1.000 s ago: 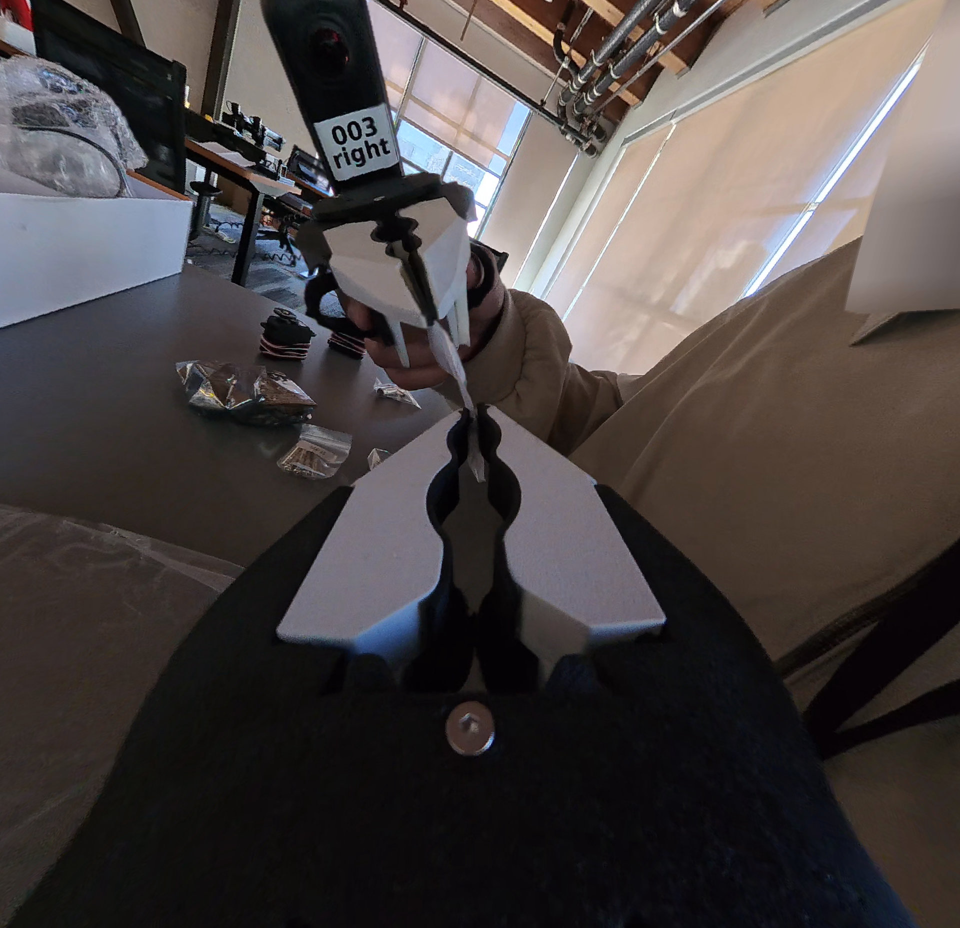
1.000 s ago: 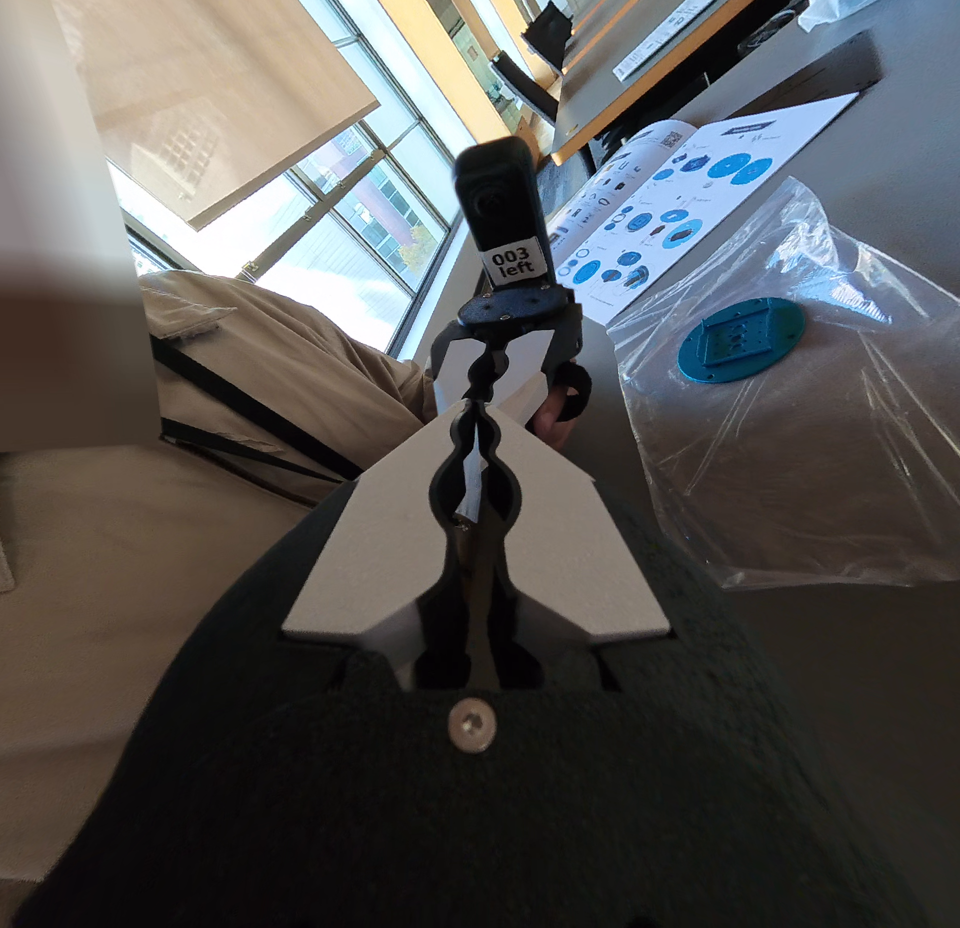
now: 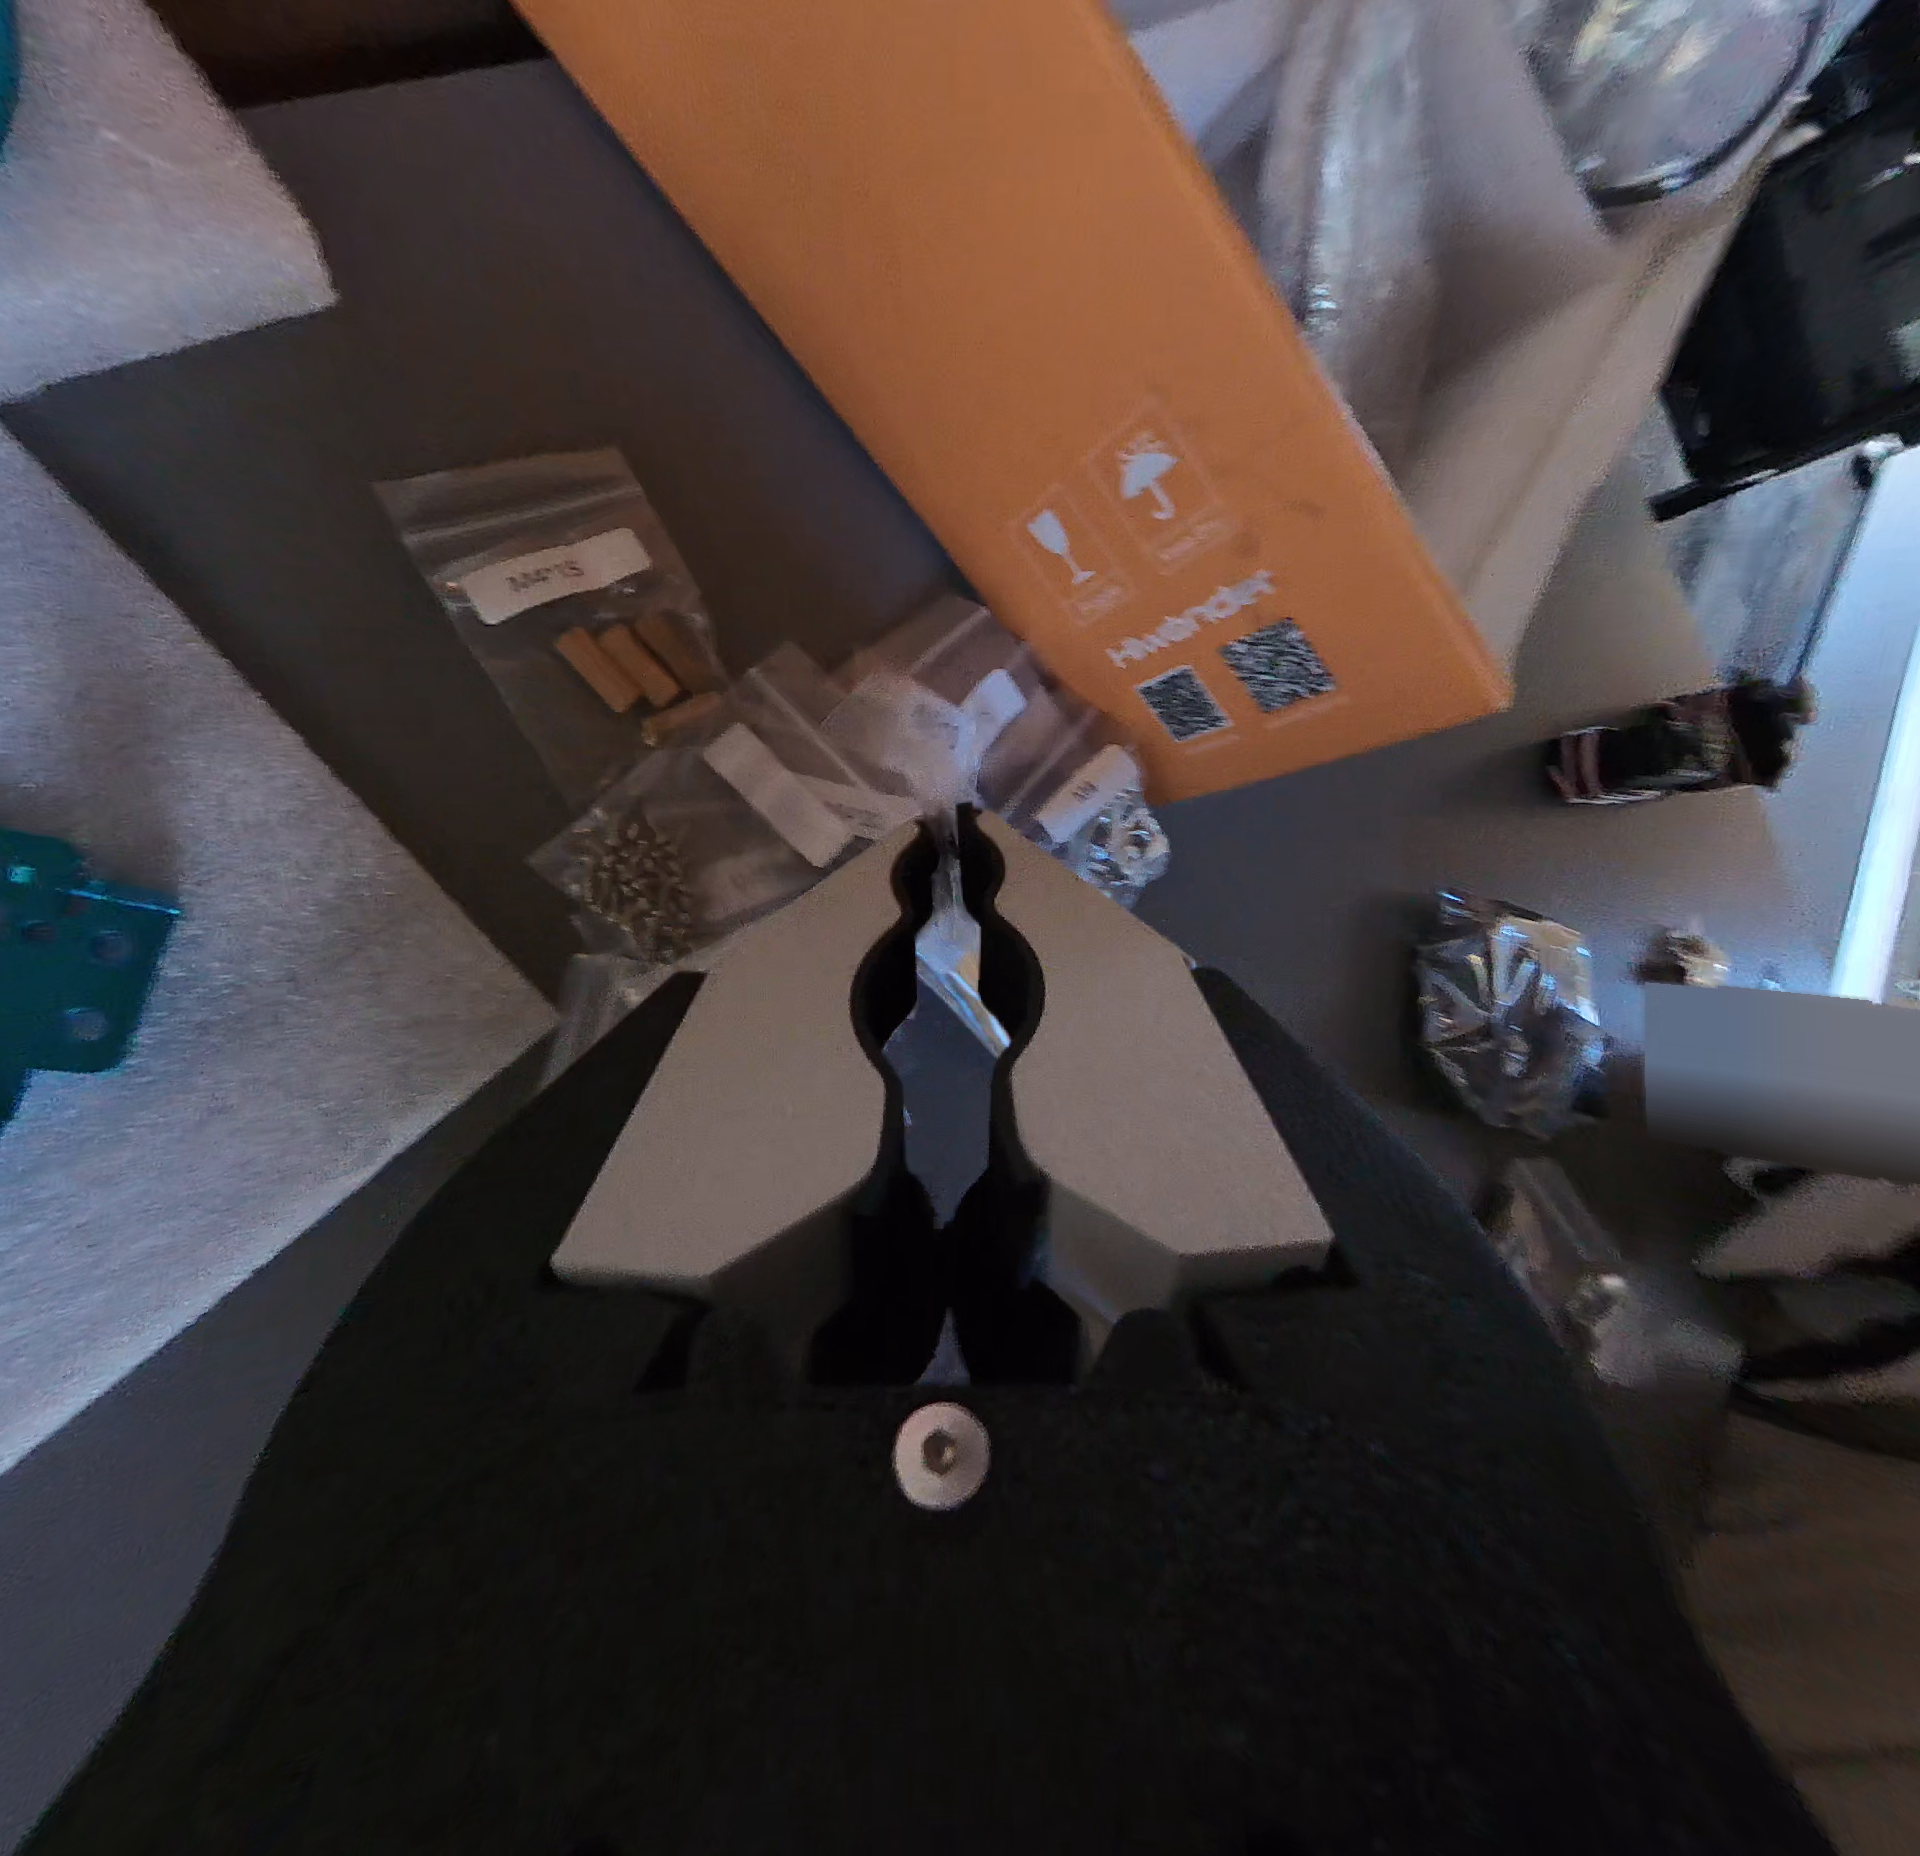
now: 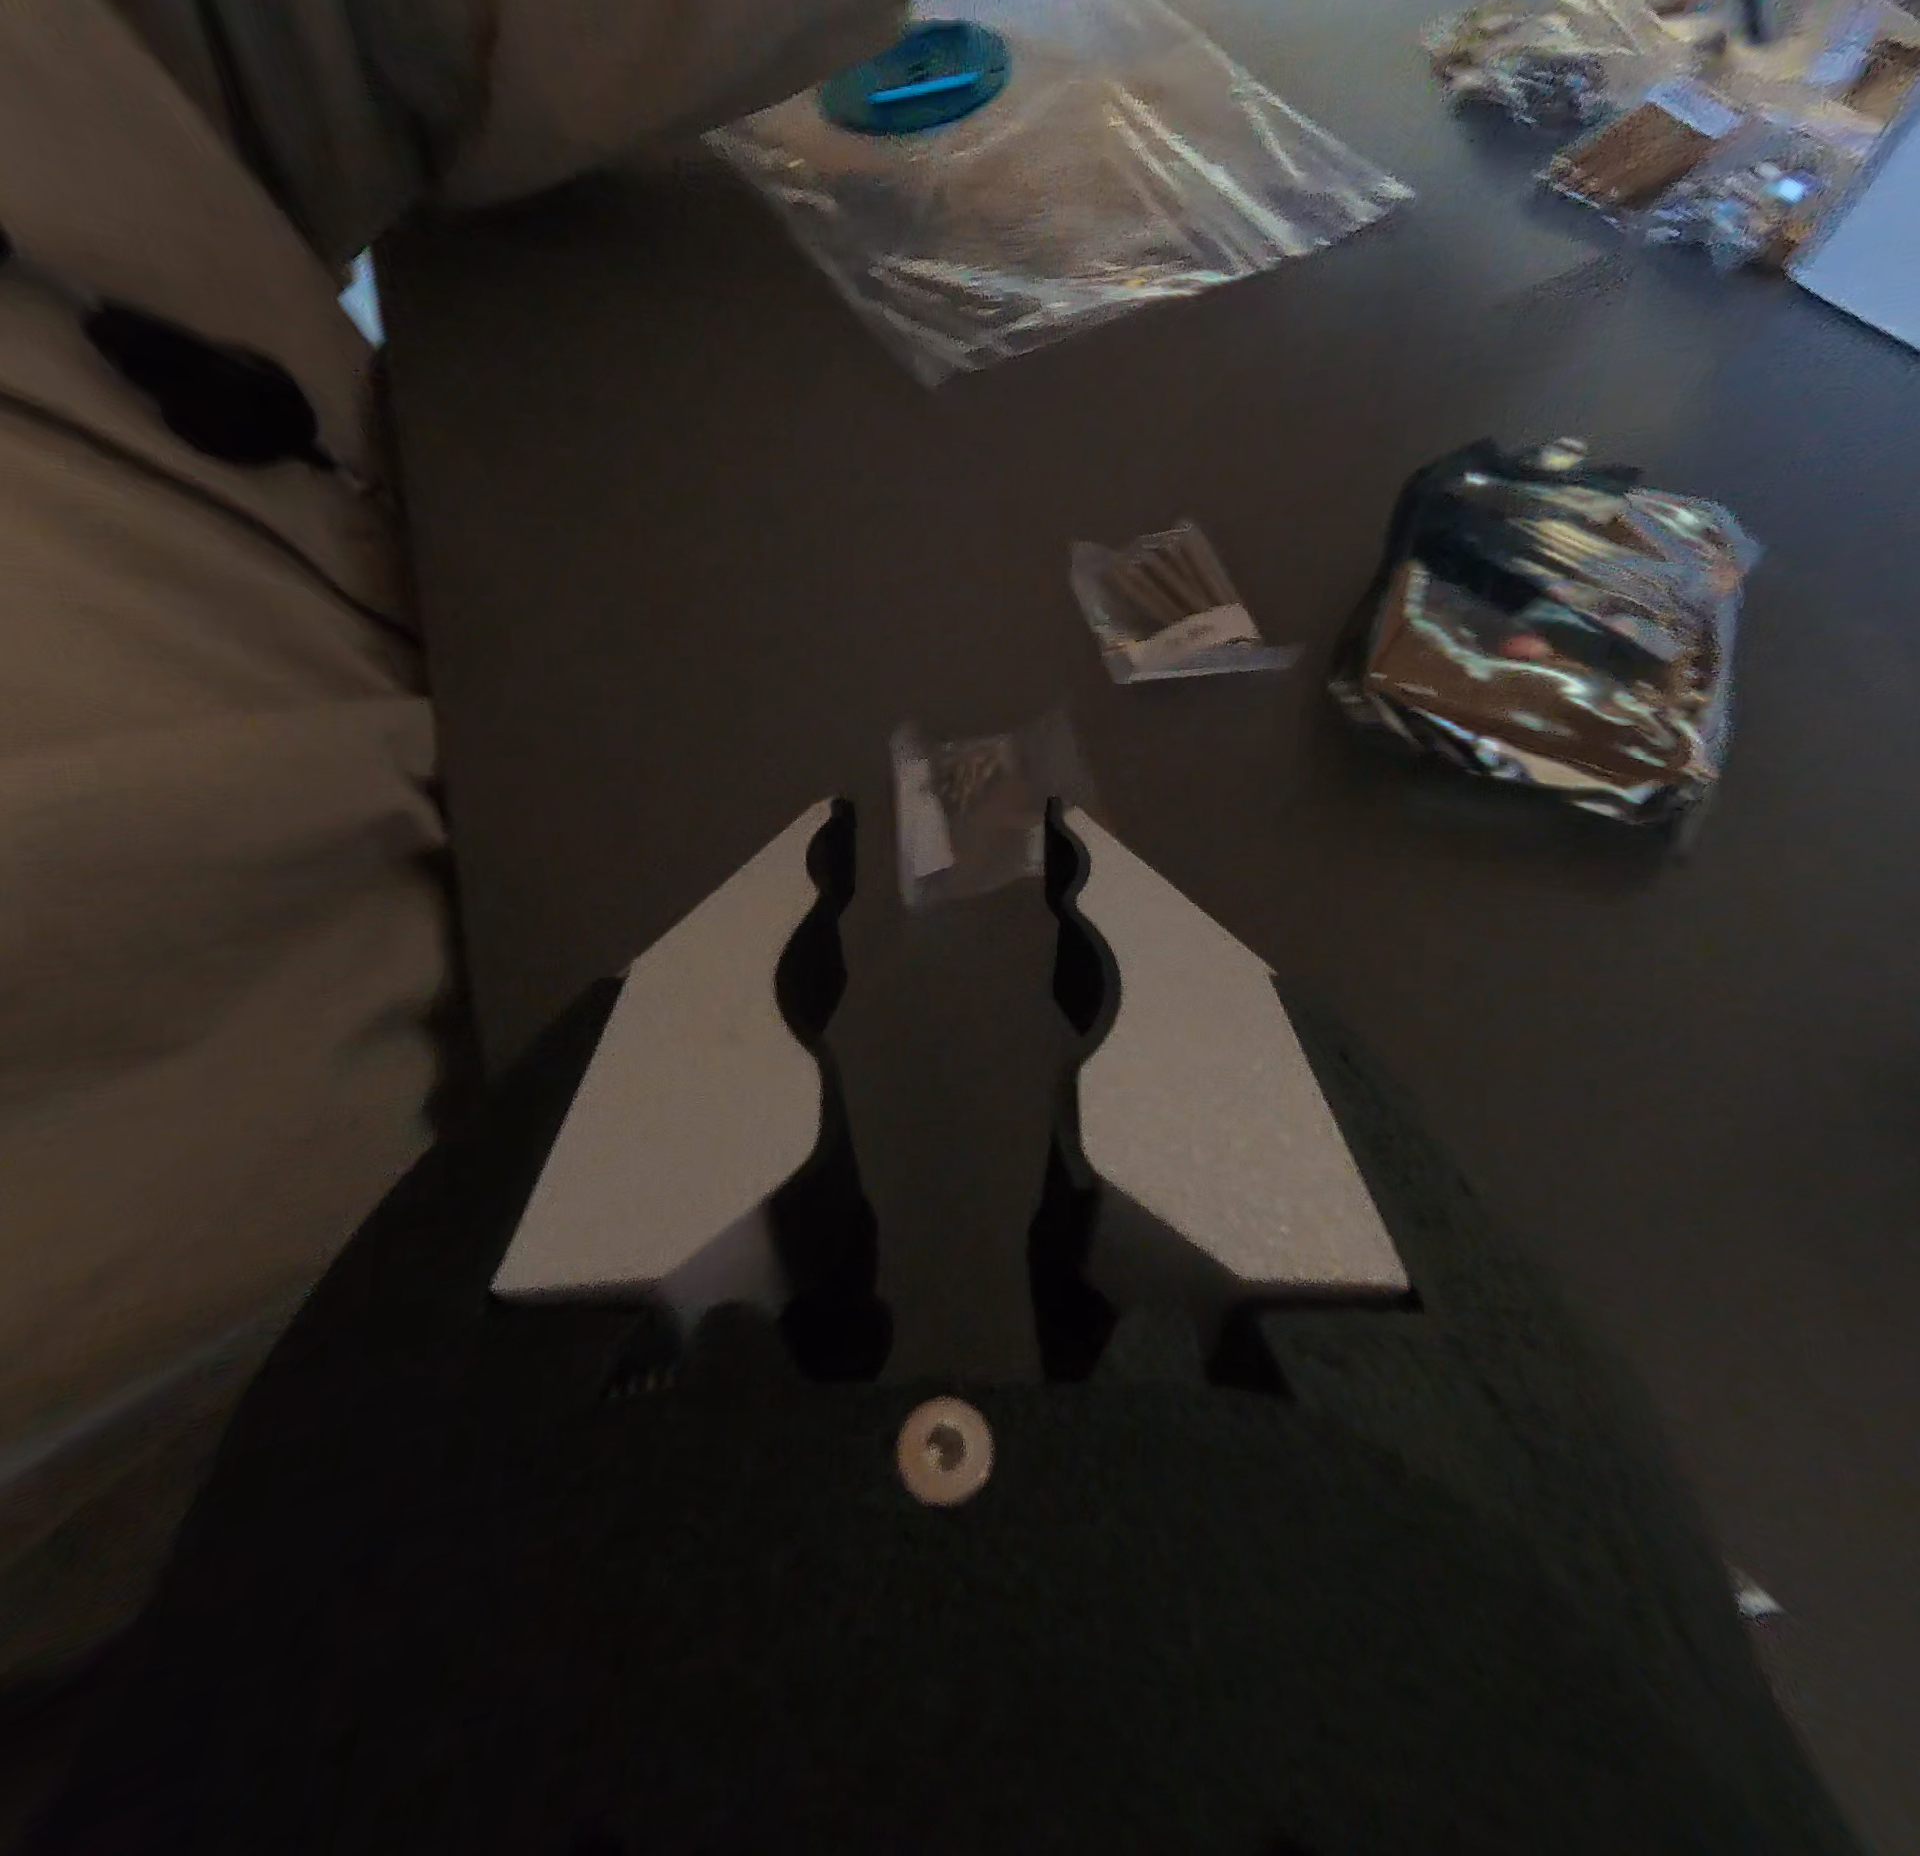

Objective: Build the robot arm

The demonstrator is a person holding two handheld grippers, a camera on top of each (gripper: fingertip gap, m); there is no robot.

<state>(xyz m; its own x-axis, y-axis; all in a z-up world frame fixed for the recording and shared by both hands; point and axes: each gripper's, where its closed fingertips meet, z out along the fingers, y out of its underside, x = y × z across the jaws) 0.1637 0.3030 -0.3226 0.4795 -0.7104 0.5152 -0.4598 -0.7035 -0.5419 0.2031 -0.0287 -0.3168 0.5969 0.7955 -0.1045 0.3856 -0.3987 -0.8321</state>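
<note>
My left gripper [image 3: 951,819] is shut on a thin scrap of clear plastic [image 3: 948,939] that sticks out a little past the tips. It points down over a cluster of small zip bags of hardware [image 3: 727,819] on the dark table [image 3: 468,331]. My right gripper [image 4: 948,819] is open and holds nothing. A small clear bag of screws [image 4: 966,804] shows blurred between and just beyond its tips, over the dark table [image 4: 675,559]. I cannot tell whether it rests on the table.
An orange box [image 3: 987,300] lies past the zip bags, with white foam sheets [image 3: 208,819] and a teal part [image 3: 62,954] to the left and a foil bag [image 3: 1507,1017] to the right. The right wrist view shows a bag of standoffs [image 4: 1164,601], a foil package [image 4: 1538,643], a blue disc [image 4: 914,76] on a large clear bag, and a person's beige sleeve [image 4: 187,767]. Some 35 cm of space lies between my two pairs of fingers.
Both grippers were raised, facing each other, shut on one plastic piece. Now both point down at the table. The right has opened and the left keeps a plastic scrap.
</note>
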